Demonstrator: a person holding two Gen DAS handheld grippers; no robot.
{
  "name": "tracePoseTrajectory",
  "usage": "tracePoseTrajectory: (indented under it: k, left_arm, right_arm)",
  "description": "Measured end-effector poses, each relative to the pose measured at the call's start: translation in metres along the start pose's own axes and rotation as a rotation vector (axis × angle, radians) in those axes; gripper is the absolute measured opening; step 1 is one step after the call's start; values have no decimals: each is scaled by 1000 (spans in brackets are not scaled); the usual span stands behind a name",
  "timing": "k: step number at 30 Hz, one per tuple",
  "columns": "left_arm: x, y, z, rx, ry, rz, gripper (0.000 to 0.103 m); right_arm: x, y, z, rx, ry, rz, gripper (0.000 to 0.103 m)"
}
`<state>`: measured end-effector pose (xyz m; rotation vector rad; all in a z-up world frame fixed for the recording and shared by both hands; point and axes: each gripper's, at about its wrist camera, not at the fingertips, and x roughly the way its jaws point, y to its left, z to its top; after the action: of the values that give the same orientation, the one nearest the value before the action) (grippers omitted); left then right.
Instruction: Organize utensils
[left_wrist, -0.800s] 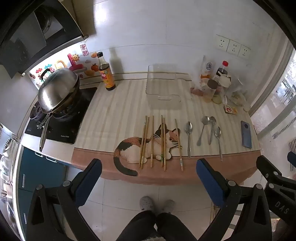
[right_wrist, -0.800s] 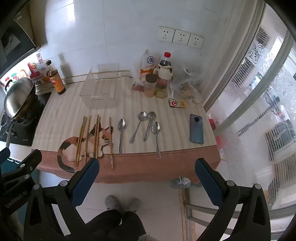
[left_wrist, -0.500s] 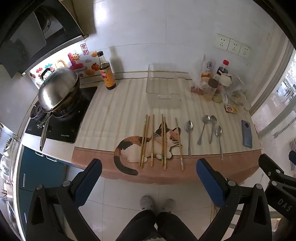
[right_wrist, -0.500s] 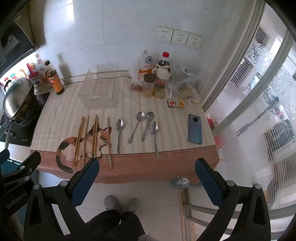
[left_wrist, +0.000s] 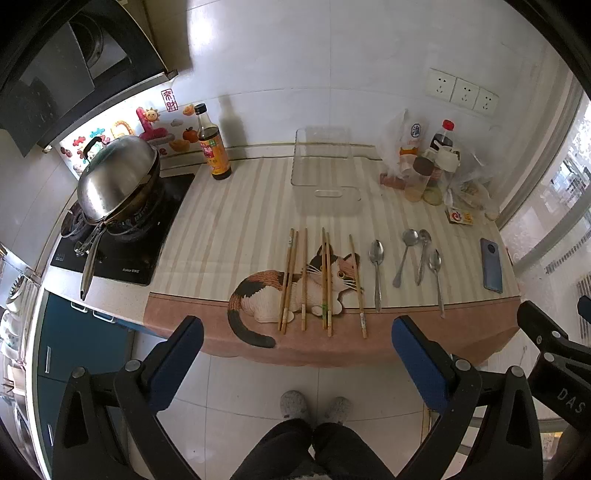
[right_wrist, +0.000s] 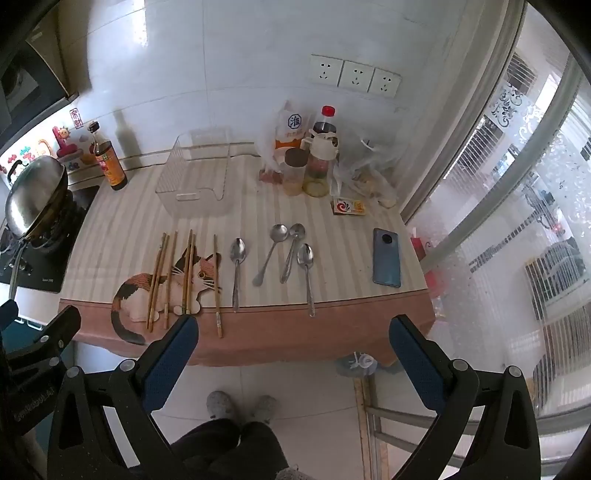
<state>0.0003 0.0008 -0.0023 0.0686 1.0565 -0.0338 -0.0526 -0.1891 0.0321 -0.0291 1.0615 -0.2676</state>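
Note:
Several wooden chopsticks (left_wrist: 304, 277) lie side by side on the cat-print cloth, also seen in the right wrist view (right_wrist: 170, 273). Several metal spoons (left_wrist: 406, 254) lie to their right, also seen in the right wrist view (right_wrist: 271, 254). A clear plastic bin (left_wrist: 325, 166) stands empty behind them, also seen in the right wrist view (right_wrist: 195, 170). My left gripper (left_wrist: 295, 347) is open and empty, held off the table's front edge. My right gripper (right_wrist: 293, 347) is open and empty, likewise in front of the table.
A wok (left_wrist: 118, 181) sits on the stove at the left. A sauce bottle (left_wrist: 214, 147) stands by the wall. Bottles, jars and bags (left_wrist: 432, 166) crowd the back right. A phone (left_wrist: 491, 264) lies at the right edge. The person's feet (left_wrist: 314, 406) are below.
Both grippers have drifted slightly, so the table sits a little differently in each view. Nothing on the table has moved.

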Motion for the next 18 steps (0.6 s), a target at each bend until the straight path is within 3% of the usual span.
tracePoseTrajectory:
  k: [18]
  left_arm:
    - [-12,-1,-3,1,-16,3,103]
  right_arm:
    - [-10,-6,-4,1,-13,-11,103]
